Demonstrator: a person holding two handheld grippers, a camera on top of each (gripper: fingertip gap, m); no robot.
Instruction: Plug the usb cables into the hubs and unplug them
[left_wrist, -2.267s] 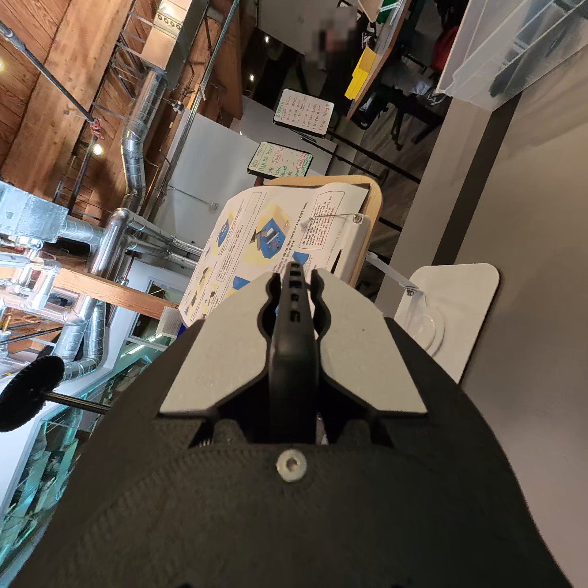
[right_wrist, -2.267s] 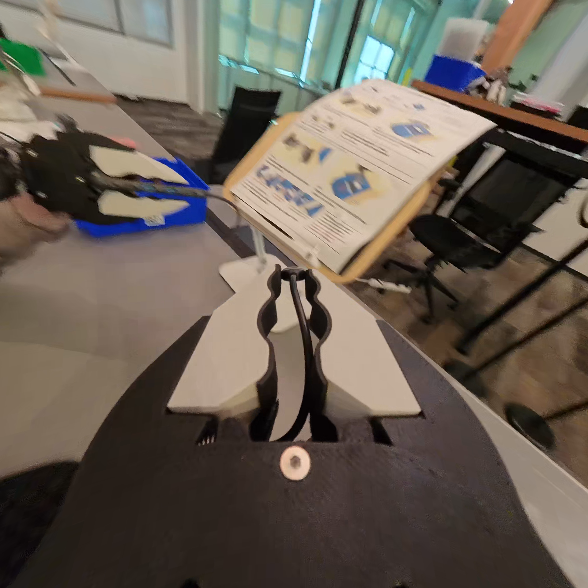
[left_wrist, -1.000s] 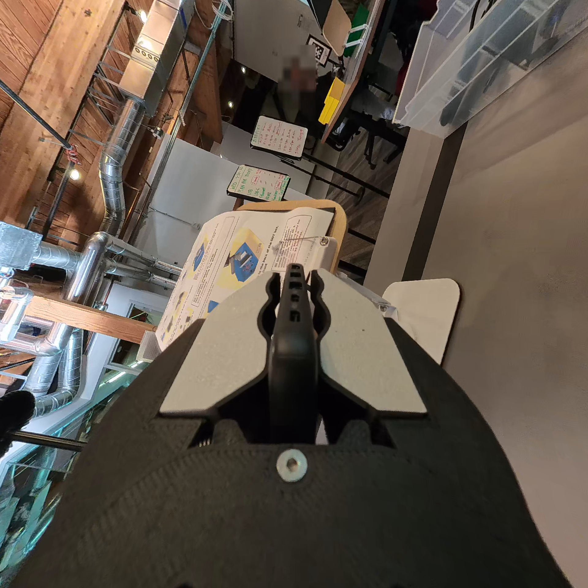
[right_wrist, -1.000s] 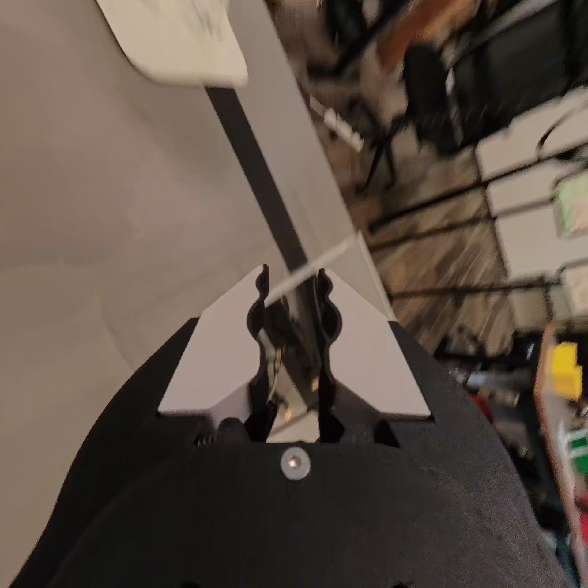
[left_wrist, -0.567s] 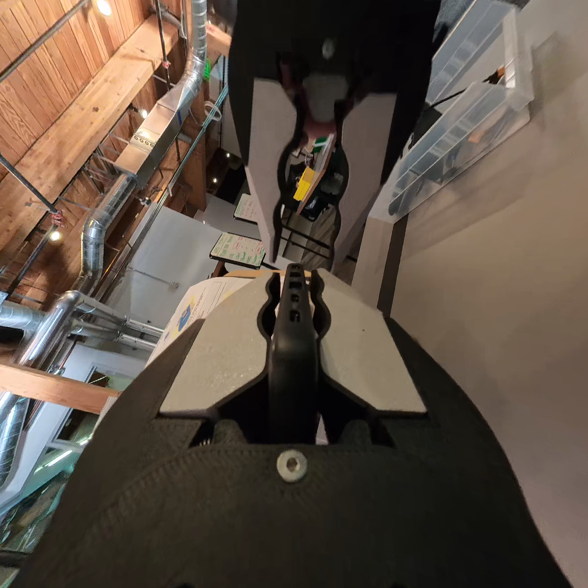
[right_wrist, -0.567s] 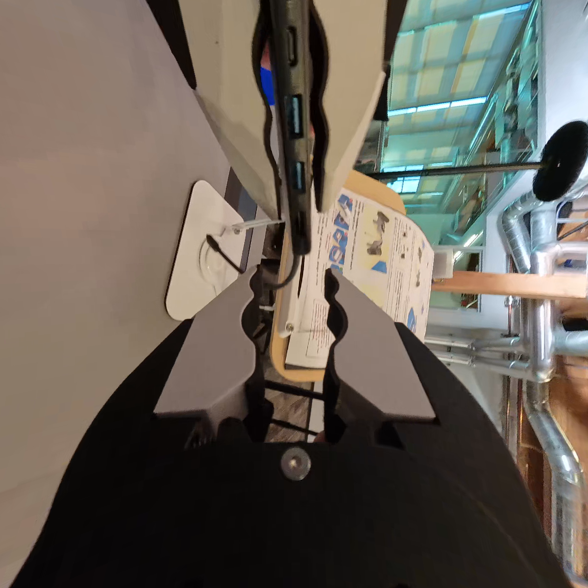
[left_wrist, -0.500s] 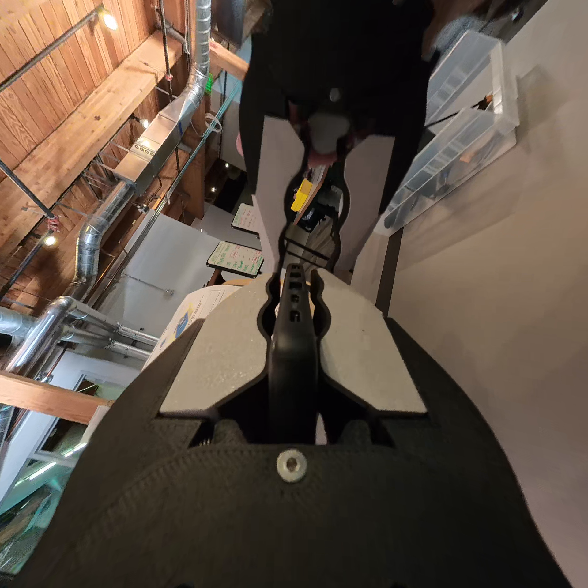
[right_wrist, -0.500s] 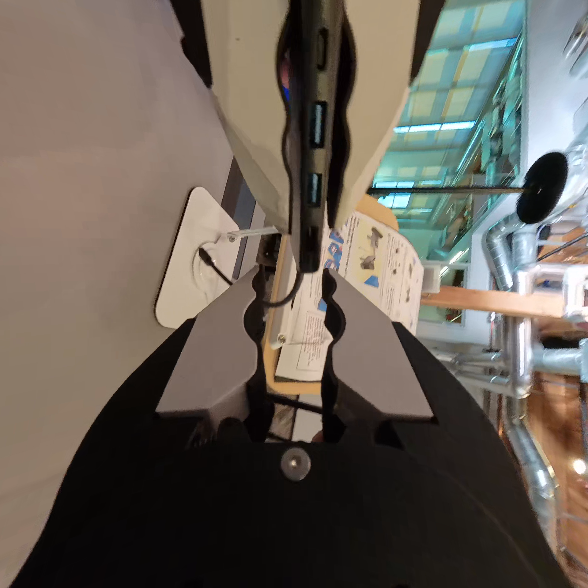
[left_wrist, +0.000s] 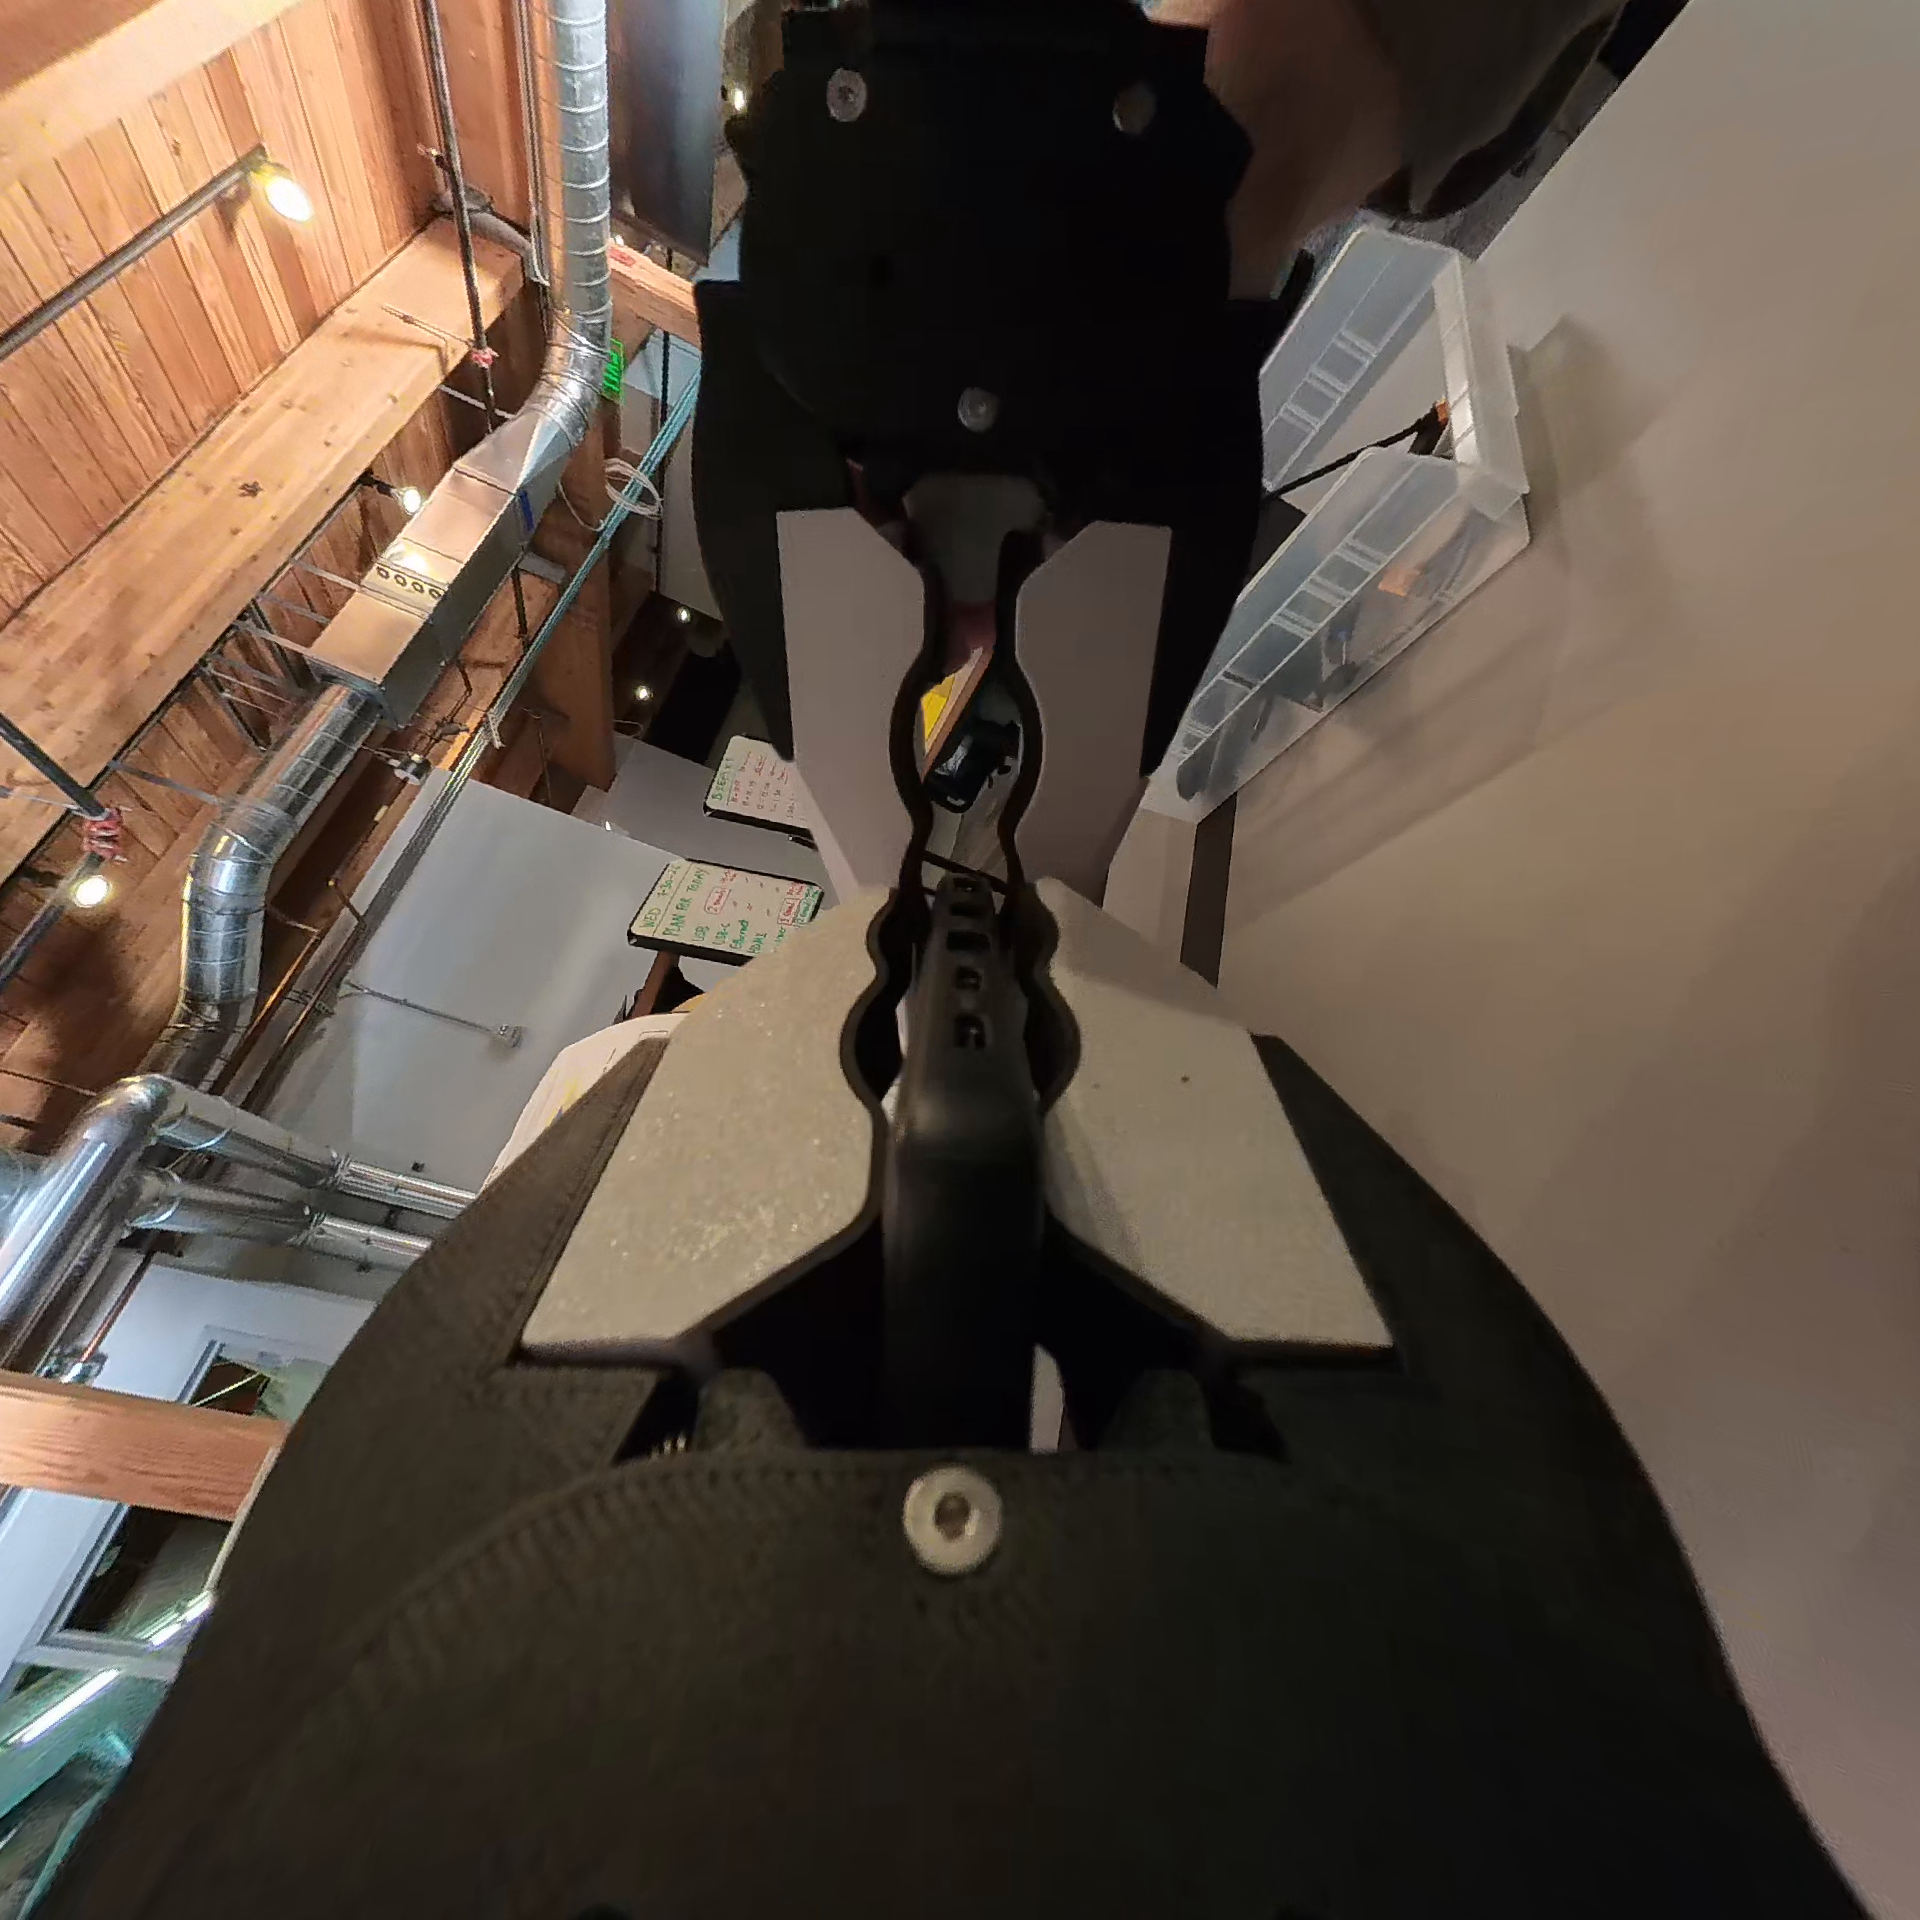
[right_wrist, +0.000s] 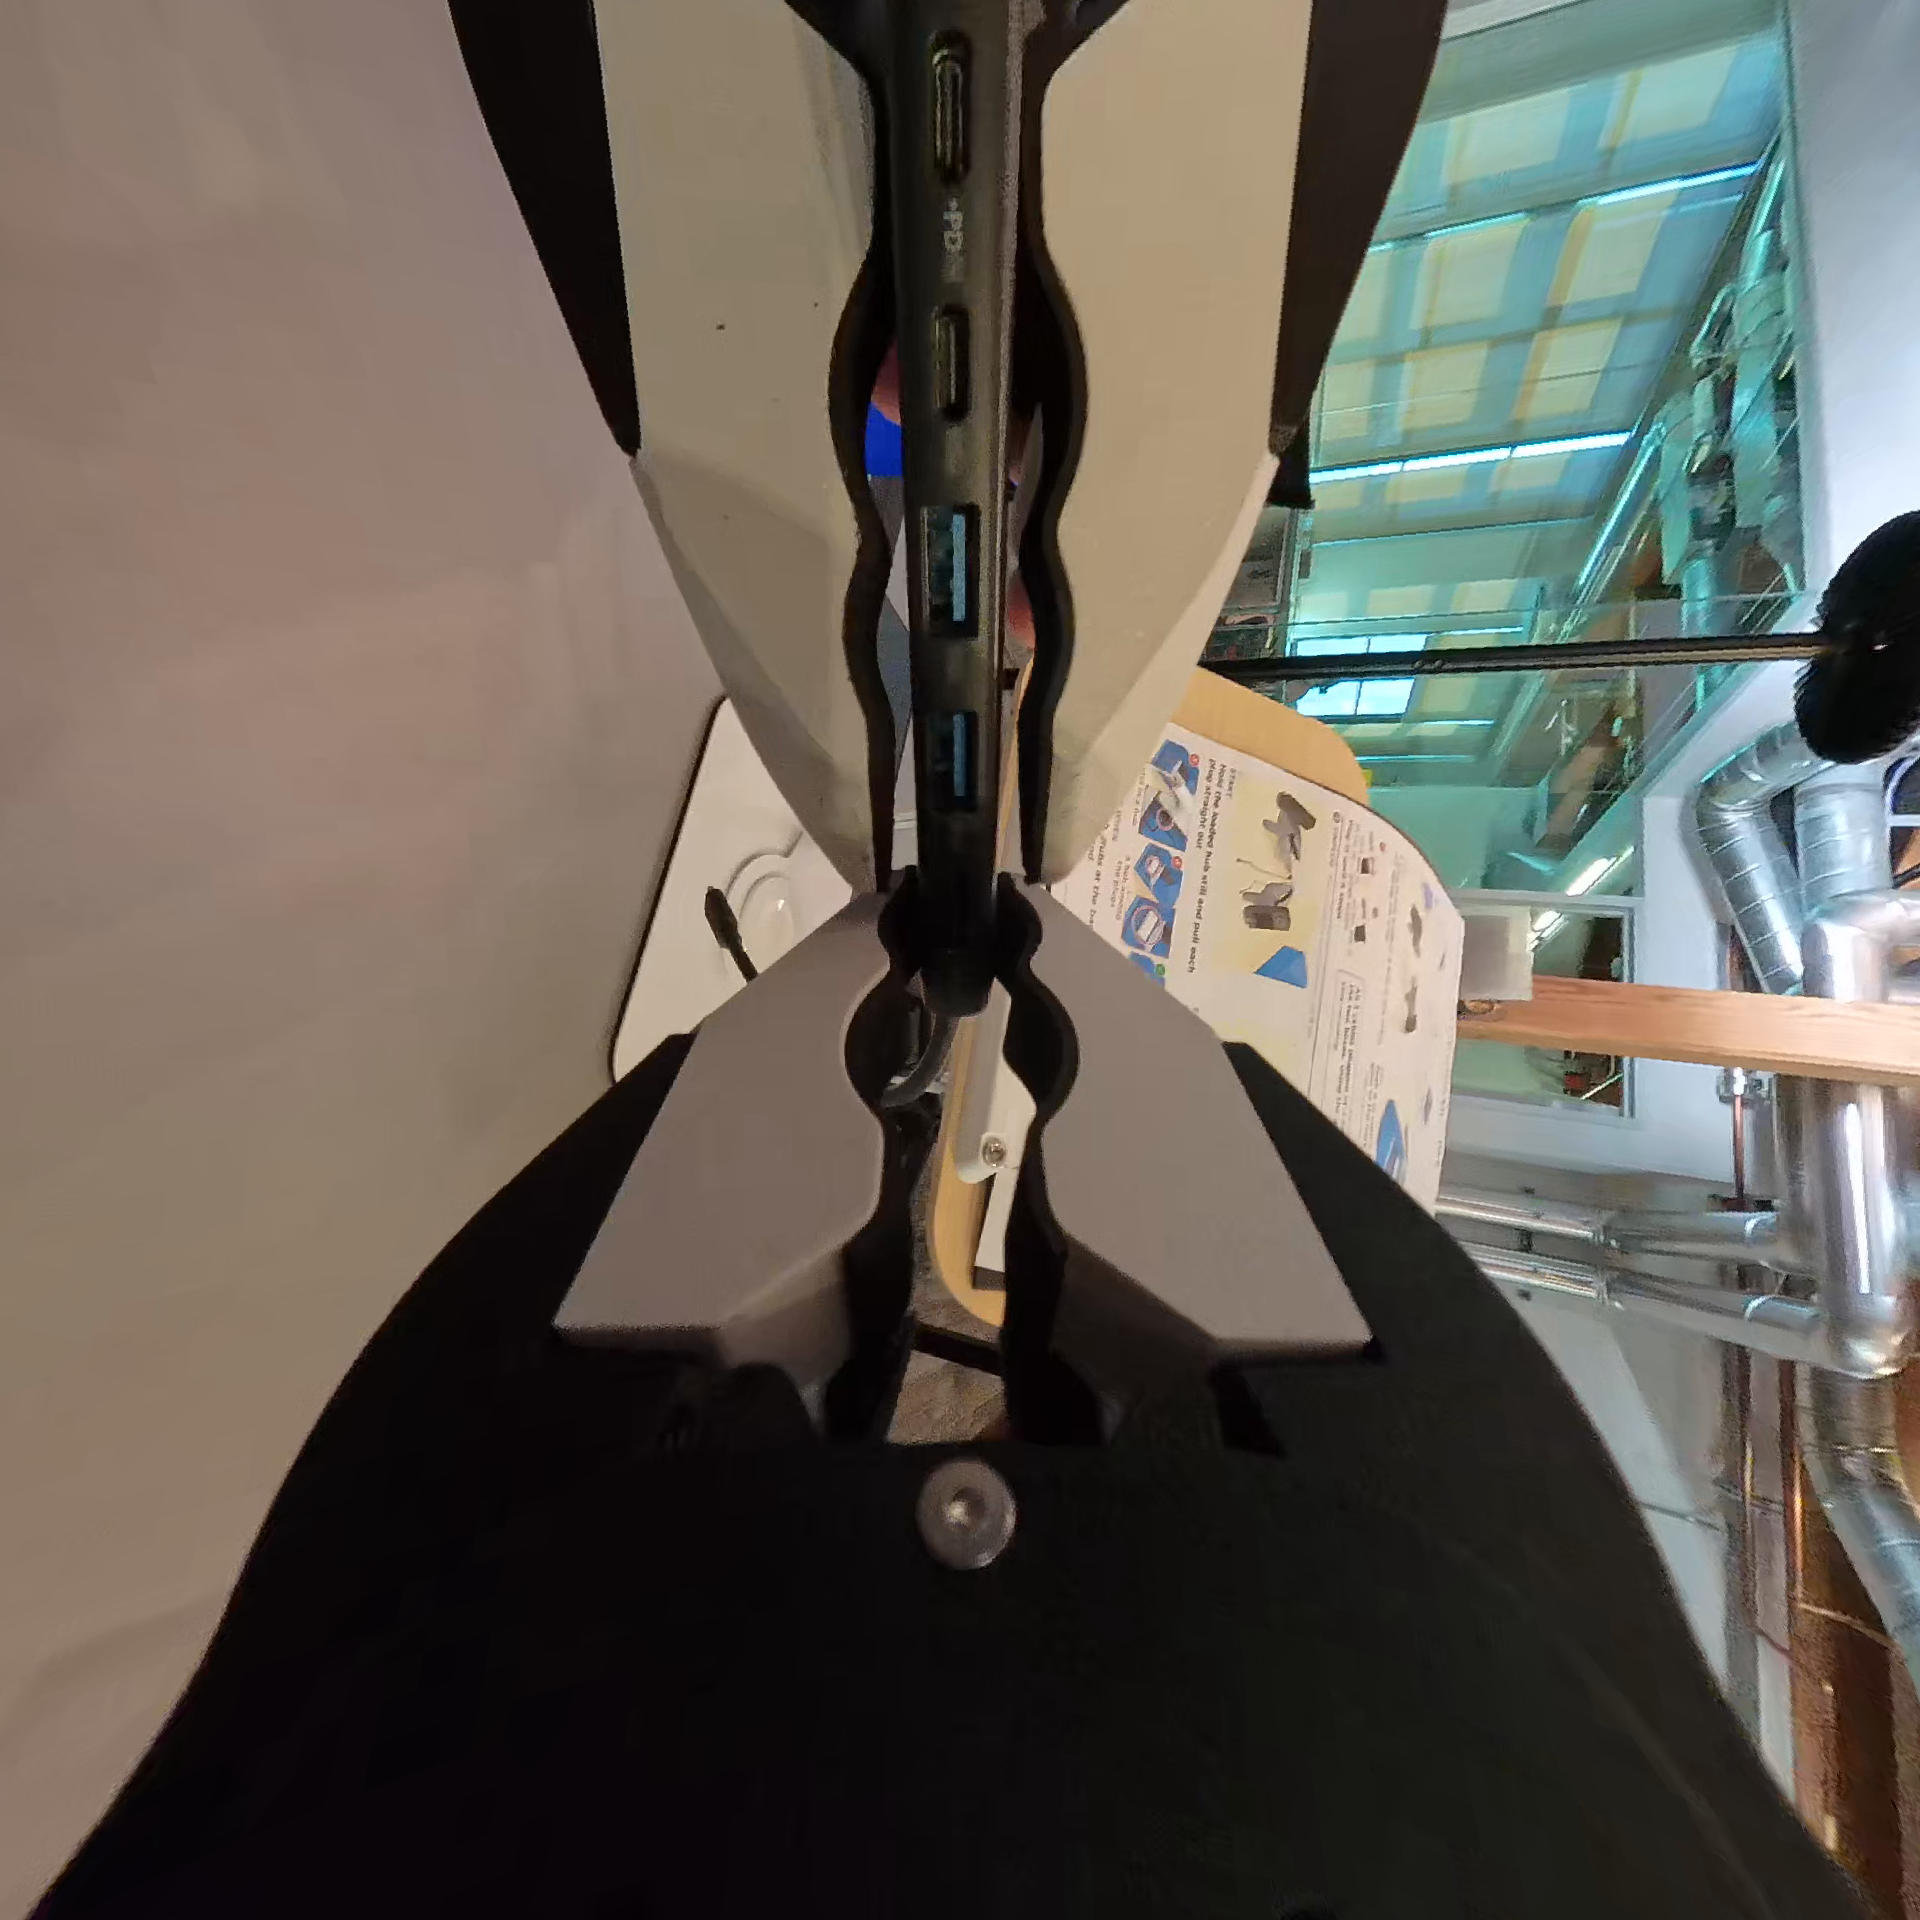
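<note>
My left gripper (left_wrist: 961, 906) is shut on a black usb hub (left_wrist: 961, 1122), held edge-on with its row of ports facing up. In the right wrist view the hub (right_wrist: 951, 416) runs down from the left gripper (right_wrist: 954, 868), showing two blue ports and two slim ones. My right gripper (right_wrist: 954, 912) faces the left one tip to tip, its jaws pinched on the hub's free end. The hub's thin black cable (right_wrist: 920, 1081) curls out behind that end. In the left wrist view the right gripper (left_wrist: 963, 871) comes down from above.
A stand with an instruction sheet (right_wrist: 1299, 935) and a white base plate (right_wrist: 686, 966) sits on the grey table (right_wrist: 312, 727). Clear plastic bins (left_wrist: 1371, 582) stand farther along the table (left_wrist: 1558, 935). A hand (left_wrist: 1403, 83) holds the right gripper. The tips of one gripper are about 4 cm away from the tips of the other.
The right gripper let go of a cable, swung round to face the left gripper, moved in and narrowed its jaws onto the hub's end. The left gripper kept hold of the hub.
</note>
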